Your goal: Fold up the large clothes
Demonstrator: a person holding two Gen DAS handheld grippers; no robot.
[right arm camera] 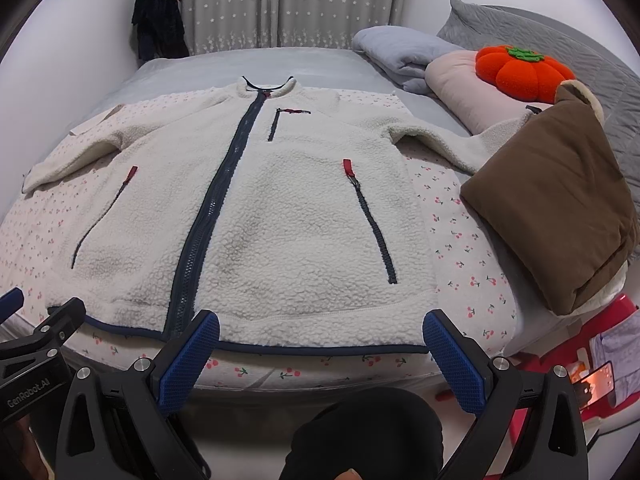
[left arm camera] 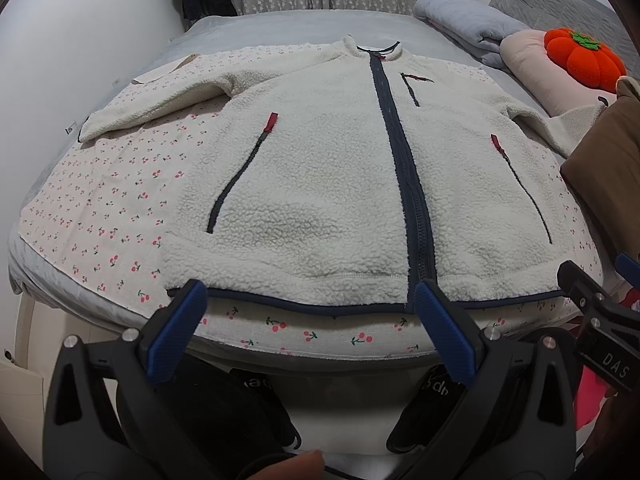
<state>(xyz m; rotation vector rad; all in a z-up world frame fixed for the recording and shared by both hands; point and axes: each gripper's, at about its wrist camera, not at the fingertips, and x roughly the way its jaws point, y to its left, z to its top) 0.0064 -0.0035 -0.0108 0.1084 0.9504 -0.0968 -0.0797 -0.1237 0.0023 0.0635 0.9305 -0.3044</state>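
From the left wrist view, a cream fleece jacket (left arm camera: 320, 184) lies flat, zipped and front-up on a cherry-print sheet (left arm camera: 100, 216) over a bed (left arm camera: 280, 26), its navy hem just beyond the left hand-held gripper (left arm camera: 312, 300), whose blue fingers are spread wide and hold nothing. From the right wrist view, the right hand-held gripper (right arm camera: 320, 330) also gapes wide and empty just short of the hem's right half, with a folded brown garment (right arm camera: 556, 208) to the jacket's right.
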